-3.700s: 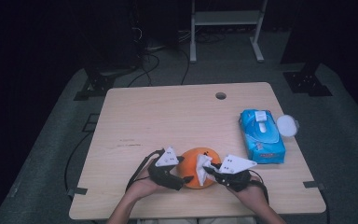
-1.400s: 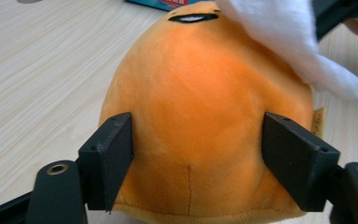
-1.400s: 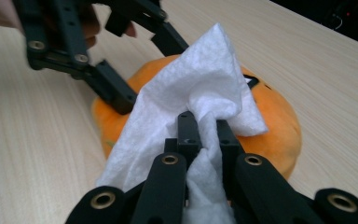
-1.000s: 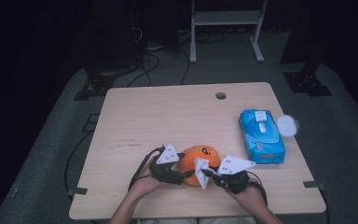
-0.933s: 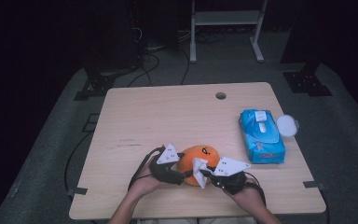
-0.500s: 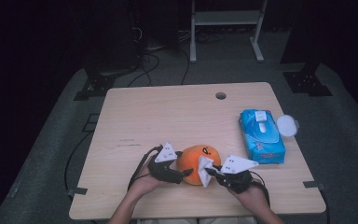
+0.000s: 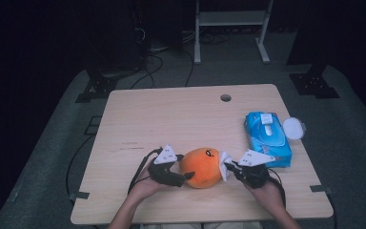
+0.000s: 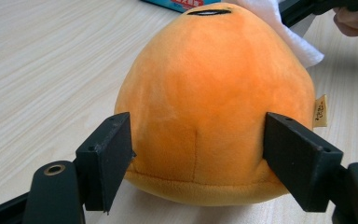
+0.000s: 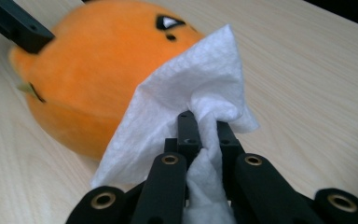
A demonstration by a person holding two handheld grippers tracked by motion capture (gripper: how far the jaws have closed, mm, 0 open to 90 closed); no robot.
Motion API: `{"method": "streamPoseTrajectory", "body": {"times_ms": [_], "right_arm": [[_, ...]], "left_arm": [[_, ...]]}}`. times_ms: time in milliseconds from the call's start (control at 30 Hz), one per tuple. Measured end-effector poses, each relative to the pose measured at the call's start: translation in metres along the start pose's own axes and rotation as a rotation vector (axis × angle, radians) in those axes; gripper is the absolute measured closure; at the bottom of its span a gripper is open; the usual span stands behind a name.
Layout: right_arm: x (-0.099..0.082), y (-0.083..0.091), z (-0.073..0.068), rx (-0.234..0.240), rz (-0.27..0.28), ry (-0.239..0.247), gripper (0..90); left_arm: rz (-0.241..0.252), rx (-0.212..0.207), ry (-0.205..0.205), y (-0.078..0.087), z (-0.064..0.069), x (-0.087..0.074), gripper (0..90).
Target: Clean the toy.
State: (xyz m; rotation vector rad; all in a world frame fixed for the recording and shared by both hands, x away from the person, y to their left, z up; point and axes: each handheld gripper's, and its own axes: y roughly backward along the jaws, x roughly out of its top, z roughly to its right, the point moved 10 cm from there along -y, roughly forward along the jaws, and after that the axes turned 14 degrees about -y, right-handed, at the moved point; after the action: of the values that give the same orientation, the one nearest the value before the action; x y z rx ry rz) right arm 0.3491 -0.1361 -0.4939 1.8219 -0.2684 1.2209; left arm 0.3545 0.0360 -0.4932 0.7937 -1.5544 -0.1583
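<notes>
Item one: my left tool is sitting at the near edge of the bench, its jaws having just been opening. In the left gripper view they are straddling the plush toy; the right pad appears to be touching the fabric, the left one standing just beside it, so I am counting this tool as released.

Item two: the orange plush toy is resting on the bench between my two tools, its face turned up and away from me.

Item three: my right tool is clenched on a white wipe, which is draping against the toy's side. In the high view this tool is lying just right of the toy.

Item four: a blue wipes pack is lying at the right of the bench, near my right hand. A white round lid is sitting just beside the pack, at the bench edge.

Item five: a cable hole is showing at the far side, well apart from everything.
</notes>
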Motion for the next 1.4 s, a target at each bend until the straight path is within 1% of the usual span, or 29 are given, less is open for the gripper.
{"method": "streamPoseTrajectory", "body": {"times_ms": [67, 167, 200, 233, 267, 333, 467, 533, 567, 633, 667, 733, 767, 800, 900, 967, 1000, 1033, 1067, 1100, 1133, 1167, 1200, 1233, 1267, 1300, 1333, 1367, 1400], "right_arm": [[-0.001, 0.0, -0.002, -0.014, -0.01, 0.025, 84.8], [0.001, 0.001, -0.008, -0.022, -0.007, 0.058, 84.1], [0.002, 0.002, -0.01, -0.015, -0.005, 0.057, 83.5], [0.002, 0.003, -0.012, 0.002, -0.006, 0.058, 82.2], [0.004, 0.004, -0.015, 0.025, 0.01, 0.058, 80.3], [0.006, 0.007, -0.018, 0.053, 0.018, 0.05, 74.8], [0.01, 0.011, -0.027, 0.104, 0.038, 0.062, 65.2], [0.012, 0.009, -0.03, 0.108, 0.048, 0.079, 62.3], [0.013, 0.008, -0.031, 0.105, 0.045, 0.078, 61.6], [0.016, 0.004, -0.03, 0.117, 0.056, 0.057, 60.2], [0.019, 0.001, -0.03, 0.13, 0.064, 0.035, 60.3], [0.022, -0.005, -0.026, 0.131, 0.071, 0.006, 62.3], [0.022, -0.007, -0.023, 0.13, 0.068, -0.015, 66.9], [0.021, -0.01, -0.02, 0.118, 0.061, -0.037, 70.6], [0.019, -0.011, -0.013, 0.102, 0.064, -0.066, 77.4], [0.02, -0.009, -0.012, 0.091, 0.065, -0.067, 79.9], [0.019, -0.008, -0.013, 0.095, 0.063, -0.071, 80.5], [0.02, -0.008, -0.016, 0.101, 0.068, -0.058, 81.0], [0.02, -0.006, -0.021, 0.105, 0.068, -0.044, 81.4], [0.021, -0.005, -0.028, 0.11, 0.07, -0.019, 81.8], [0.022, -0.004, -0.036, 0.124, 0.074, 0.008, 82.0], [0.022, -0.003, -0.044, 0.159, 0.069, 0.02, 82.1], [0.022, -0.003, -0.052, 0.193, 0.067, 0.032, 82.0], [0.022, -0.005, -0.055, 0.182, 0.062, 0.052, 82.1], [0.021, -0.007, -0.055, 0.161, 0.057, 0.068, 82.1], [0.021, -0.008, -0.053, 0.155, 0.055, 0.061, 82.2], [0.022, -0.008, -0.048, 0.147, 0.057, 0.035, 82.2], [0.022, -0.008, -0.041, 0.136, 0.058, 0.011, 82.3], [0.022, -0.008, -0.038, 0.129, 0.057, 0.001, 82.4]], "left_arm": [[-0.001, 0.001, -0.007, 0.0, 0.0, 0.0, 25.0], [-0.007, 0.002, -0.016, 0.0, 0.001, 0.0, 25.0], [-0.007, 0.001, -0.017, 0.0, 0.001, 0.0, 25.0], [-0.009, 0.002, -0.021, 0.0, 0.001, 0.0, 25.0], [-0.008, 0.003, -0.021, 0.0, 0.001, 0.0, 25.0], [-0.009, 0.004, -0.028, 0.0, 0.001, 0.001, 25.0], [-0.006, -0.002, -0.04, -0.002, 0.004, 0.003, 25.2], [-0.006, -0.003, -0.04, -0.002, 0.005, 0.004, 25.3], [-0.004, -0.007, -0.045, -0.003, 0.005, 0.004, 25.5], [-0.002, -0.018, -0.059, -0.004, 0.008, 0.005, 26.4], [-0.004, -0.02, -0.066, -0.005, 0.009, 0.005, 26.5], [0.001, -0.023, -0.065, -0.006, 0.01, 0.006, 26.5], [0.002, -0.025, -0.064, -0.005, 0.01, 0.007, 26.4], [0.006, -0.024, -0.058, -0.004, 0.01, 0.009, 25.5], [0.009, -0.014, -0.042, 0.004, 0.01, 0.015, 19.2], [-0.012, -0.02, -0.043, 0.006, 0.013, 0.015, 19.4], [-0.032, -0.02, -0.053, 0.005, 0.014, 0.012, 21.6], [-0.047, -0.019, -0.059, 0.003, 0.014, 0.01, 24.9], [-0.059, -0.016, -0.063, 0.0, 0.014, 0.007, 26.4], [-0.06, -0.008, -0.064, -0.002, 0.013, 0.006, 28.3], [-0.044, 0.0, -0.048, -0.003, 0.011, 0.007, 29.7], [-0.03, 0.006, -0.035, -0.003, 0.01, 0.009, 30.9], [-0.035, 0.015, -0.037, -0.004, 0.008, 0.009, 31.3], [-0.04, 0.019, -0.038, -0.003, 0.007, 0.009, 31.2], [-0.04, 0.023, -0.031, -0.002, 0.006, 0.009, 30.0], [-0.035, 0.036, -0.01, 0.0, 0.005, 0.009, 27.4], [-0.026, 0.036, 0.016, 0.003, 0.004, 0.011, 24.1], [-0.024, 0.029, 0.017, 0.005, 0.004, 0.011, 23.2], [-0.022, 0.016, 0.031, 0.007, 0.005, 0.011, 23.1]]}}
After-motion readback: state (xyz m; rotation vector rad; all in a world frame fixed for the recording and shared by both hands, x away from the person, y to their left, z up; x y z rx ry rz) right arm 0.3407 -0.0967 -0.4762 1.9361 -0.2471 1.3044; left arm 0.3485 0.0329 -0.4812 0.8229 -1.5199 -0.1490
